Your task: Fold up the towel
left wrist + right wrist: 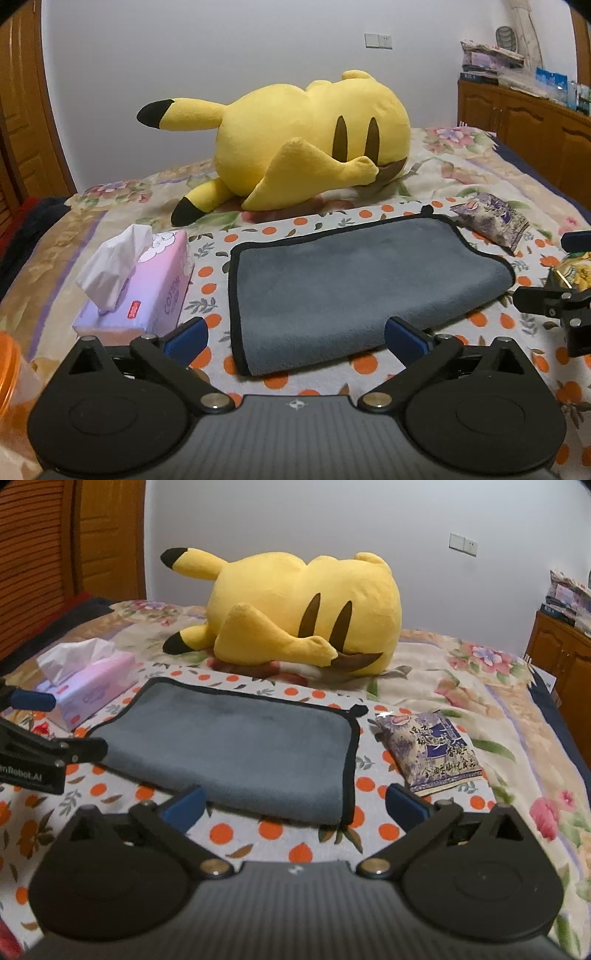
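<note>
On bed: one folded towel [354,291], one plush [295,144].

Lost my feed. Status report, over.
Left tool open, right tool open, both empty. Grey towel folded, flat on bed. Tissue box, snack packet flank it.

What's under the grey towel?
The grey towel lies folded on a white cloth with orange dots, which shows all round its edges. Whatever sits beneath the towel or between its layers is covered. Both grippers are open and hold nothing.

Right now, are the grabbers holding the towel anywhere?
No. The left gripper and right gripper are both open, holding nothing; the towel lies on the bed.
</note>
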Demonstrator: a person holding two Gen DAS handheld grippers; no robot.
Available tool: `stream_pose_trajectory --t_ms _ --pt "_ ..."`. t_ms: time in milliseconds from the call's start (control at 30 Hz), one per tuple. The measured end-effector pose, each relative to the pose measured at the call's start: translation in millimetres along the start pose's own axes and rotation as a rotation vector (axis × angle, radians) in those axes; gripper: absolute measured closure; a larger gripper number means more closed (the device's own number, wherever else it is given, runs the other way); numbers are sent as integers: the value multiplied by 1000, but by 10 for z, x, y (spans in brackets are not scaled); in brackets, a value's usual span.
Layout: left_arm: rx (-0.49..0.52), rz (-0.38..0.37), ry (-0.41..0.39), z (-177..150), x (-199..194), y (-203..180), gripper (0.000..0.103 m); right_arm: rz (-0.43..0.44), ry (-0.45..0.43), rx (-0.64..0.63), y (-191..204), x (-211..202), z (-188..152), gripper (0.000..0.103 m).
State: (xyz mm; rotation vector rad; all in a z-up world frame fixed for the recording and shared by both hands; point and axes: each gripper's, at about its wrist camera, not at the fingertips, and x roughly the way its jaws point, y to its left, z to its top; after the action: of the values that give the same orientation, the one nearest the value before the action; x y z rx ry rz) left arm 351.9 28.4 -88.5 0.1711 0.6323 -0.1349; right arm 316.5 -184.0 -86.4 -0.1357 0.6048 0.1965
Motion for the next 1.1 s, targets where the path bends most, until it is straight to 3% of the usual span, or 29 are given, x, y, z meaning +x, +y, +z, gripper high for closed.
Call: stream_pose_trajectory --t_ms 733,1100 --pt "-19 41 -39 -71 -825 -138 0 23 -41 53 81 -786 -180 0" --pt "-19 6 -52 -61 -1258 -227 0 12 -73 87 25 -1209 -233 0"
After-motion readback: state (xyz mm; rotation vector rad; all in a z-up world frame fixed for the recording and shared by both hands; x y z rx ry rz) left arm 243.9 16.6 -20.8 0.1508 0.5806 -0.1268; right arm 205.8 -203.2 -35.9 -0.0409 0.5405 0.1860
